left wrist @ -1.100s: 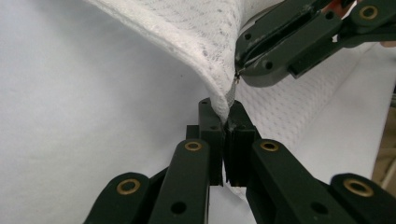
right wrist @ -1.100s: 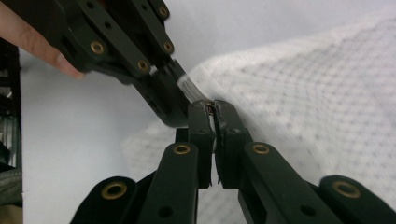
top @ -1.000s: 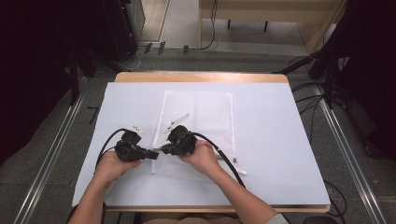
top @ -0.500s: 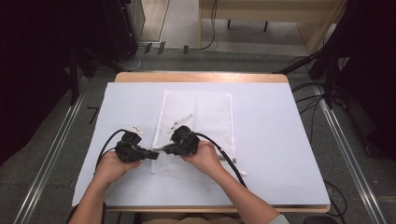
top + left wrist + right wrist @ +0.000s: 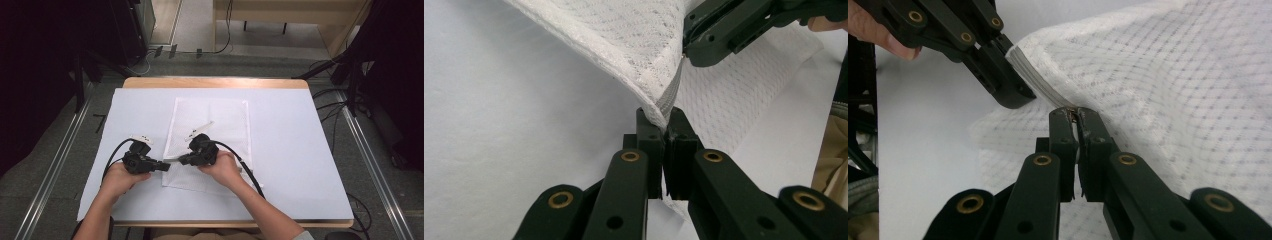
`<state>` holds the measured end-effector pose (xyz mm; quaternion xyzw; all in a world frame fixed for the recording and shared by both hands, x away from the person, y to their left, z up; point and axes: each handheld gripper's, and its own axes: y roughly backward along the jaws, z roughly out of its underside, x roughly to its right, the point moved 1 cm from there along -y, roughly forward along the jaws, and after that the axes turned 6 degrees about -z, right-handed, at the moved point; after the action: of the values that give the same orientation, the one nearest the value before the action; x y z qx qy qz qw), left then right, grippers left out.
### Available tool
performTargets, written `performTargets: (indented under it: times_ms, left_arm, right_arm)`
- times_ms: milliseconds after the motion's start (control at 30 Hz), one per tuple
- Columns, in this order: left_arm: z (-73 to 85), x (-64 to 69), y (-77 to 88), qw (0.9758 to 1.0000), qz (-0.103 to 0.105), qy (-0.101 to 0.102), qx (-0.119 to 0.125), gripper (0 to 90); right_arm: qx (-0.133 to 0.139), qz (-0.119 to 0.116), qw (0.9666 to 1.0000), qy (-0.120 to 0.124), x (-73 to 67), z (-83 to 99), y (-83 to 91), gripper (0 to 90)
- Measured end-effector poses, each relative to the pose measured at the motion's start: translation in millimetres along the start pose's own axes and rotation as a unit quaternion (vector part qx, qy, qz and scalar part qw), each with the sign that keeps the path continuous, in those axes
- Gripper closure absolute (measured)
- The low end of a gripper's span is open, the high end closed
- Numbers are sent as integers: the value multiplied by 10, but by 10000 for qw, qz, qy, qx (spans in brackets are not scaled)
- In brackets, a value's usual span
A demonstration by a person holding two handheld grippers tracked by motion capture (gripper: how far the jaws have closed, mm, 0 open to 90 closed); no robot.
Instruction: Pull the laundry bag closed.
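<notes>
A white mesh bag (image 5: 212,125) lies flat on the white-covered table (image 5: 300,150), with its near left corner lifted. My left gripper (image 5: 167,166) is shut on that corner, its jaws (image 5: 663,120) pinching the grey zip strip (image 5: 672,90) where the mesh (image 5: 624,35) folds up. My right gripper (image 5: 181,161) points left towards it, tip to tip. It (image 5: 1075,114) is shut on a small piece at the zip edge of the mesh (image 5: 1173,100); whether that piece is the zip's pull I cannot tell. Each gripper shows in the other's view: the right (image 5: 724,30), the left (image 5: 998,75).
Black cables trail from both grippers, the right one (image 5: 247,172) across the bag's near right side. The table's wooden edge (image 5: 215,82) runs along the far side. Metal rails (image 5: 55,160) and dark equipment flank the table on the floor.
The right gripper has edged slightly to the right along the bag's edge. The left gripper has kept still.
</notes>
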<state>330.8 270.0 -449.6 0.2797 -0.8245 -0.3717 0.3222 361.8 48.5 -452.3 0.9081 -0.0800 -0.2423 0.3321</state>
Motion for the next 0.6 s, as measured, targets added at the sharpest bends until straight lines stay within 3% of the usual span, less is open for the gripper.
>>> performTargets:
  times_ms: [300,600]
  left_arm:
    - [-6,2,10,10000,19,-3,30,882]
    - [5,49,23,10000,8,-69,4,880]
  right_arm:
    - [-33,36,10000,48,16,44,137,883]
    - [-39,-33,9999,96,14,80,141,883]
